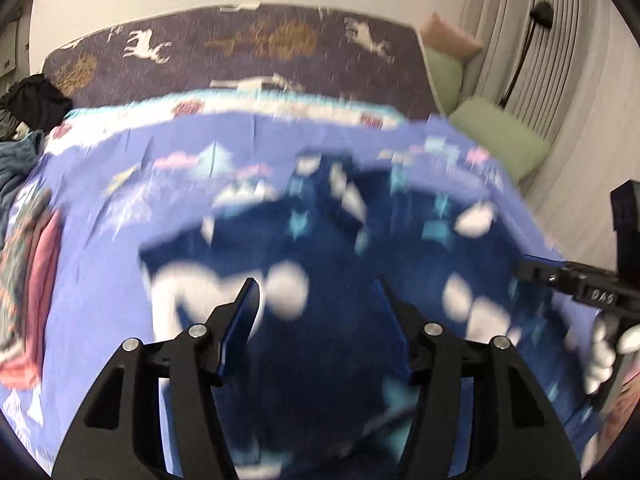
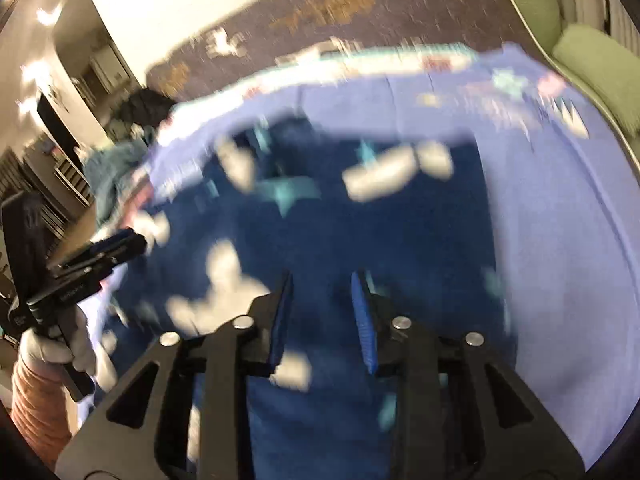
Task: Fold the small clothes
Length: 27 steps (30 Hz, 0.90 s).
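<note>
The dark blue garment (image 1: 320, 264) with white and teal shapes lies spread on the lavender sheet (image 1: 96, 264) covering the bed. Above it, the left gripper (image 1: 316, 292) and right gripper (image 2: 322, 284) hold their fingers partly apart, gripping nothing.

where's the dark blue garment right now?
The dark blue garment lies spread on the light blue sheet in both wrist views, under the open left gripper and right gripper, neither holding it.

Heavy motion blur (fisheye edges), bright.
</note>
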{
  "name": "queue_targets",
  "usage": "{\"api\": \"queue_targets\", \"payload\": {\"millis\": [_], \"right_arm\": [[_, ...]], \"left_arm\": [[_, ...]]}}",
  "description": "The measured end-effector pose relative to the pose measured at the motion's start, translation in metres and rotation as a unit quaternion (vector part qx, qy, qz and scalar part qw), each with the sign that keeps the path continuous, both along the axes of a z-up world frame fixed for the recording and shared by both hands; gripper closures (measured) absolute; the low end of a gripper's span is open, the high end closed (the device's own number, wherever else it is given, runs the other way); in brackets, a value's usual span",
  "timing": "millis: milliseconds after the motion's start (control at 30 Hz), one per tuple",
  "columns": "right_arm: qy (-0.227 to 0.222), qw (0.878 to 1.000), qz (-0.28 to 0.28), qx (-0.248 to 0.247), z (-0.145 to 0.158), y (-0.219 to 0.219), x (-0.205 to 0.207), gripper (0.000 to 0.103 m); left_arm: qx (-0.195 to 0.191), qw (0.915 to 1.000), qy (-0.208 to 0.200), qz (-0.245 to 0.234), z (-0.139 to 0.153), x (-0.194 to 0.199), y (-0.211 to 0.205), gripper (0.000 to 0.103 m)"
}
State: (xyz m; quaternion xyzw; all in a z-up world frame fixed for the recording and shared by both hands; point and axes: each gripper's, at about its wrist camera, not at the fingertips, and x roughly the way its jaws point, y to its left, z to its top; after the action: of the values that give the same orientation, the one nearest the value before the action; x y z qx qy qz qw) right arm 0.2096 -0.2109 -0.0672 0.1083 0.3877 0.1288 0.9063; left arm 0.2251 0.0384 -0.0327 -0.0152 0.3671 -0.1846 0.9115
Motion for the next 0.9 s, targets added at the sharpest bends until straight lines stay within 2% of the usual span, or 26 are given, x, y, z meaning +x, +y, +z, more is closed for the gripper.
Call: {"api": "queue_targets", "payload": {"millis": [67,200,333,367,400,433,467,500,567,600,667,700,800,833,900], "right_arm": [[-0.005,1.0,0.025,0.008,0.012,0.012,0.032,0.049],[0.032,0.998,0.039,0.026,0.004,0.029,0.094,0.047],[0.049,0.997,0.052,0.011,-0.009,0.051,0.131,0.044],[0.052,0.997,0.055,0.013,-0.011,0.055,0.136,0.044],[0.052,0.997,0.06,0.017,-0.013,0.057,0.139,0.044],[0.055,0.996,0.064,0.016,-0.016,0.061,0.144,0.044],[0.059,0.996,0.066,0.011,-0.018,0.063,0.145,0.051],[0.069,0.995,0.067,0.007,-0.021,0.064,0.147,0.091],[0.068,0.996,0.042,0.031,-0.02,0.05,0.142,0.094],[0.058,0.996,0.026,0.062,-0.016,0.032,0.133,0.094],[0.056,0.994,-0.002,0.091,-0.017,0.003,0.12,0.094],[0.073,0.991,-0.019,0.111,-0.028,-0.017,0.113,0.094],[0.136,0.977,-0.025,0.162,-0.068,-0.039,0.106,0.095],[0.122,0.979,-0.021,0.165,-0.071,-0.041,0.101,0.096],[0.105,0.983,-0.017,0.149,-0.063,-0.037,0.097,0.091]], "left_arm": [[0.001,1.0,0.003,-0.005,0.005,0.026,-0.009,0.032],[-0.016,0.9981,0.06,-0.001,-0.011,0.092,-0.03,0.032],[-0.032,0.9948,0.097,-0.001,-0.033,0.125,-0.039,0.034],[-0.043,0.9932,0.108,-0.005,-0.037,0.132,-0.041,0.049],[-0.069,0.9896,0.125,-0.015,-0.043,0.137,-0.041,0.081],[-0.095,0.9847,0.144,-0.026,-0.048,0.142,-0.039,0.093],[-0.108,0.9824,0.15,-0.025,-0.05,0.144,-0.039,0.093],[-0.111,0.9829,0.145,-0.02,-0.05,0.142,-0.037,0.093],[-0.091,0.9873,0.128,-0.022,-0.044,0.133,-0.033,0.094],[-0.077,0.9895,0.121,-0.018,-0.041,0.127,-0.029,0.094],[-0.067,0.9906,0.119,-0.011,-0.042,0.118,-0.016,0.094],[-0.059,0.9903,0.125,-0.008,-0.048,0.114,-0.007,0.093],[-0.055,0.9882,0.143,-0.013,-0.067,0.105,0.002,0.093],[-0.055,0.9883,0.142,-0.011,-0.068,0.105,0.001,0.093],[-0.039,0.9901,0.135,-0.005,-0.063,0.106,-0.004,0.089]]}}
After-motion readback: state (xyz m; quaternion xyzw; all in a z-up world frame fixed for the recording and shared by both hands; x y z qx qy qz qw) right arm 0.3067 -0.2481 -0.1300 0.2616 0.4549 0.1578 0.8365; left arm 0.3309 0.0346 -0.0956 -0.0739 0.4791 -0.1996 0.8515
